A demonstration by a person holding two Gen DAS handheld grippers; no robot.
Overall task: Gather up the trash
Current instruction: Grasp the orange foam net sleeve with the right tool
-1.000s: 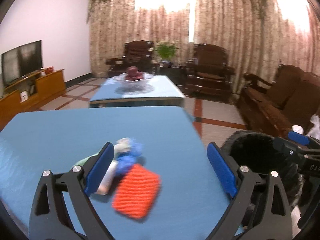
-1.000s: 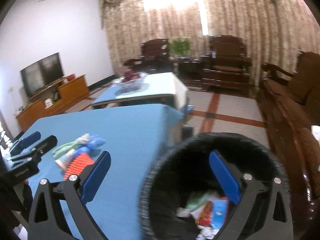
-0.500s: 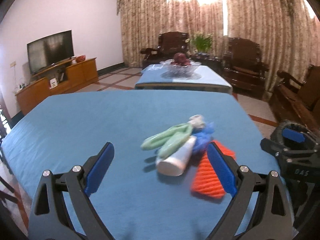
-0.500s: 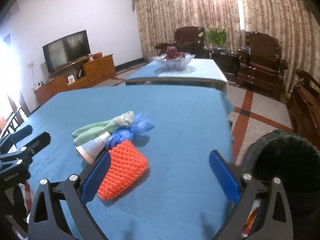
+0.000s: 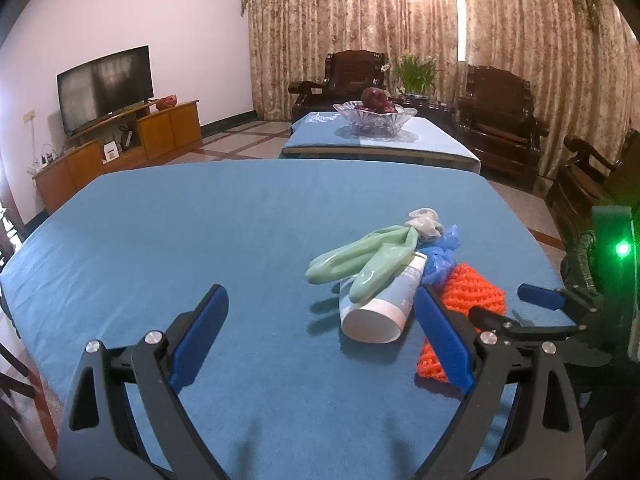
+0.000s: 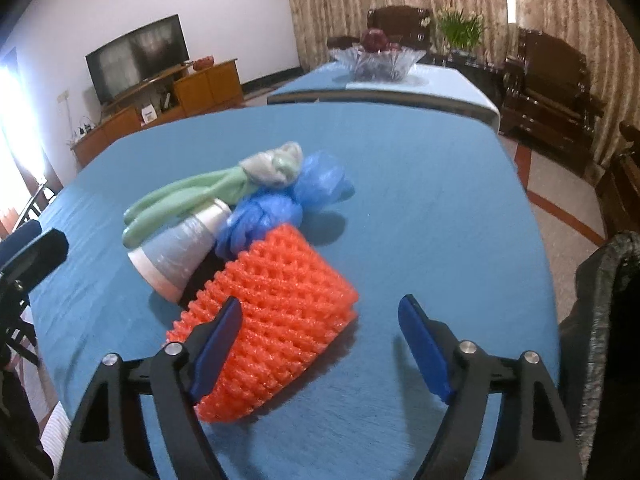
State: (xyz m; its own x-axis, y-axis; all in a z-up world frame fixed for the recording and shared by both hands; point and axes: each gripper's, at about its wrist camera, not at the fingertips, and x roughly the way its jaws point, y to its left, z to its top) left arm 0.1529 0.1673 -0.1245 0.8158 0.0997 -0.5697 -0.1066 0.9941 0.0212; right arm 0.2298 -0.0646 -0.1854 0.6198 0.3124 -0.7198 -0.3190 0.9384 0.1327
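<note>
we see the trash heaped on the blue-covered desk [image 5: 168, 232] — a pale green glove [image 6: 188, 196], a white paper cup [image 6: 180, 256] on its side, a crumpled blue plastic bag [image 6: 288, 200] and an orange foam net [image 6: 280, 320], all touching one another. our right gripper [image 6: 320, 344] has just been closing yet stands released, its left finger over the net's near edge, nothing pinched between the jaws. our left gripper [image 5: 320, 340] is released too, wide apart above the cloth, the cup just ahead of its right finger. the black trash bin [image 6: 600, 320] sits at the desk's right edge — only its rim shows.
</note>
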